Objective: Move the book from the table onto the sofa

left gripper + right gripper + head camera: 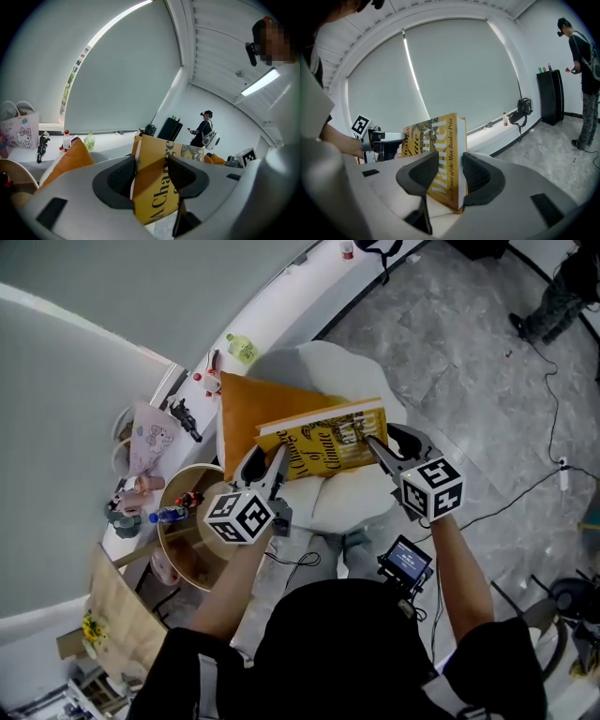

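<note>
A yellow hardcover book [323, 442] hangs in the air over a white sofa [328, 367], held at both ends. My left gripper [265, 463] is shut on the book's left end. In the left gripper view the cover [157, 187] is pinched between the dark pads of that gripper [151, 173]. My right gripper [386, 448] is shut on the right end. The right gripper view shows the book [440, 154] upright between the pads of that gripper [449, 173], with the left gripper behind it. An orange cushion [248, 409] leans on the sofa just behind the book.
A round wooden table [183, 554] with a blue bottle [167, 515] and small items stands at my left. The window ledge carries a green bottle [242, 348] and a printed bag [150, 437]. Another person [583, 70] stands near a black cabinet [551, 96]. Cables cross the grey floor.
</note>
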The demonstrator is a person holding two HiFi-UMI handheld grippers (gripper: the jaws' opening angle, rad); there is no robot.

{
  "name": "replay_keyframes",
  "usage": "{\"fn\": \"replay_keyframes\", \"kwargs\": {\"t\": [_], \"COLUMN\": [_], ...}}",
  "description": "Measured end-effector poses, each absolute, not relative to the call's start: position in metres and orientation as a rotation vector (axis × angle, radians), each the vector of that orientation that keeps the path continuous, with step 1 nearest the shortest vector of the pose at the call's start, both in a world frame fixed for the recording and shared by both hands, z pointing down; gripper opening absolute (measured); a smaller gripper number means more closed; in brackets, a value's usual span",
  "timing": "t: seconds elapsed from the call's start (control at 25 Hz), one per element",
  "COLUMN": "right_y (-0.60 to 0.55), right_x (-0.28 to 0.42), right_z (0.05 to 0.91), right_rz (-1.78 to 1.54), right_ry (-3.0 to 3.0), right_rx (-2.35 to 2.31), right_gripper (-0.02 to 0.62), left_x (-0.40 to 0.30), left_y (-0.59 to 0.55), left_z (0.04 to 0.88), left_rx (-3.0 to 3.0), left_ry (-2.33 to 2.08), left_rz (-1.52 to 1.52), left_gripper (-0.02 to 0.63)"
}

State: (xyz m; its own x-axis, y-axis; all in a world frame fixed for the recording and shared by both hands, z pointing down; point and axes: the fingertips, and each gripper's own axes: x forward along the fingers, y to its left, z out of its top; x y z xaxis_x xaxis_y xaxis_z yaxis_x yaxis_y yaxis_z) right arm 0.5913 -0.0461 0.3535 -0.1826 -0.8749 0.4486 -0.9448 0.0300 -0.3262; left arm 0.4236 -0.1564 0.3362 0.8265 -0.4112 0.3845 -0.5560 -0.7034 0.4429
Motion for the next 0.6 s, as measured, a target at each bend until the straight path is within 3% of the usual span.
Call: {"fn": "replay_keyframes", "kwargs": {"t": [0.6], "right_y": [-0.051], "right_x": [0.618], "right_z": [0.546], "right_rz": [1.115], "right_ry": [-1.960], "right_rx": [1.999], "right_gripper": [0.172], "left_x": [0.469], "left_y": [-0.186], "left_z": [0.526], "left_rx": [2.421], "left_ry": [-0.538], "left_rz": [0.510], "left_gripper": [0.221]}}
